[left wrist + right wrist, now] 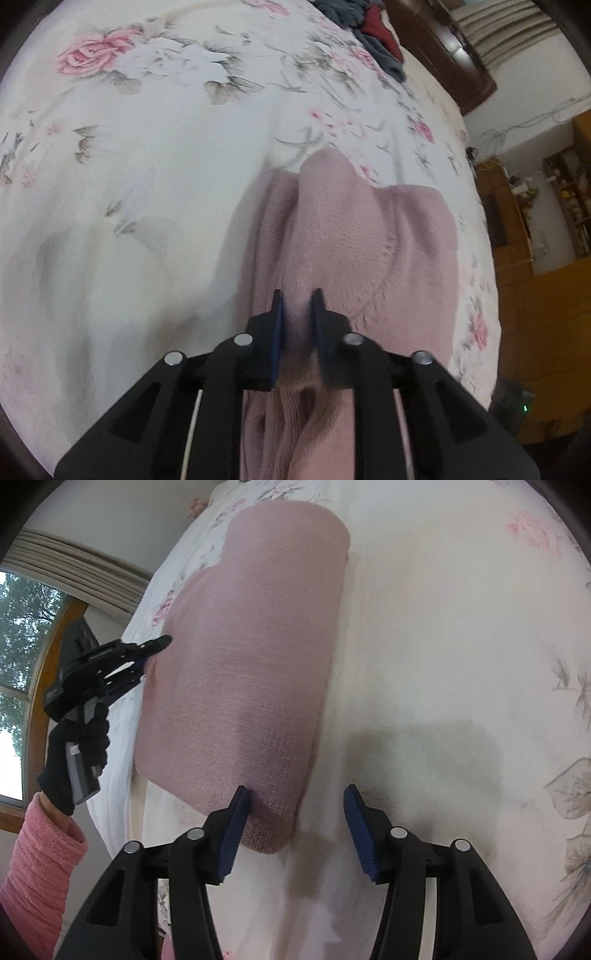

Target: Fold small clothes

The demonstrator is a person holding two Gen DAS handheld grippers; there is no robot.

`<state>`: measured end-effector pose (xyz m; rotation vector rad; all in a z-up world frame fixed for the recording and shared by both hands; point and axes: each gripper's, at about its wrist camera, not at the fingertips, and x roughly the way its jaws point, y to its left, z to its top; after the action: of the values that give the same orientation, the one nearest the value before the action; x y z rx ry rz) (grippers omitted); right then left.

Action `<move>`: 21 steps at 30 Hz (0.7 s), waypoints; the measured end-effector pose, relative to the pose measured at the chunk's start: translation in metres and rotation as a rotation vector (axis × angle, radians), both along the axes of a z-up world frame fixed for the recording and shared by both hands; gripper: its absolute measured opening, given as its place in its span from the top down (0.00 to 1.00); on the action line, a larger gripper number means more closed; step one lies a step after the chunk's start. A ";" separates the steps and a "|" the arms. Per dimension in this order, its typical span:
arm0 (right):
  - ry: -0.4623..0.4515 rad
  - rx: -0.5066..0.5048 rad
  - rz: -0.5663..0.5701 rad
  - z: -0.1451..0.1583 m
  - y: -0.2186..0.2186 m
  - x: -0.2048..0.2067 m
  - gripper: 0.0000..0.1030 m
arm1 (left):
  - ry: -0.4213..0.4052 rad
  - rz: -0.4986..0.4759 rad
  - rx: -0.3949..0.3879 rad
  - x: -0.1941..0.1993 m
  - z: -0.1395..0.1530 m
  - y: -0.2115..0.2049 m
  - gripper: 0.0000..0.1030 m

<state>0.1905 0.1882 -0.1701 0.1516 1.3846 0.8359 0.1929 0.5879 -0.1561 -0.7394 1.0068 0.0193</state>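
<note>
Blue-padded fingers of the left tool [297,301] pinch a raised ridge of a dusty-pink knit garment [354,236], the fabric bunched and pleated between the closed-in jaws. From the right wrist view the same left tool [157,646] bites the long edge of the pink knit garment [251,657], held by a black-gloved hand [75,749] below which a pink sleeve [40,871] shows. The right tool [295,797] stands wide open and holds nothing; its left pad touches or sits just beside the near corner of the cloth, while the other pad hangs over bare sheet.

The garment lies on a bed under a white floral bedsheet [155,122], spread as a long, already doubled panel with rounded ends. Its weave is fine and soft, slightly fuzzy, and it sags readily where lifted. Dark and red clothes [369,26] are heaped at the far end of the bed.

The step in hand appears to be gathering an edge for the next fold. Done well, the right tool would close on the near corner through all layers, and both tools would carry the edge across evenly, keeping the knit taut enough not to wrinkle.
</note>
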 end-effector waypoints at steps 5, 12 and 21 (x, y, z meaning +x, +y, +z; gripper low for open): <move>-0.001 0.084 -0.034 0.013 -0.005 0.014 0.40 | -0.030 -0.025 -0.073 -0.021 -0.003 0.001 0.29; 0.079 0.208 -0.082 0.002 -0.003 0.053 0.36 | -0.042 -0.074 -0.144 -0.023 -0.033 0.003 0.29; 0.219 0.344 -0.096 -0.036 0.020 0.089 0.26 | -0.033 -0.213 -0.110 0.018 -0.046 -0.029 0.19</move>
<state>0.2800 0.2077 -0.2059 0.5862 1.4140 0.9940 0.2113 0.5589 -0.2024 -0.7270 1.0569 -0.2337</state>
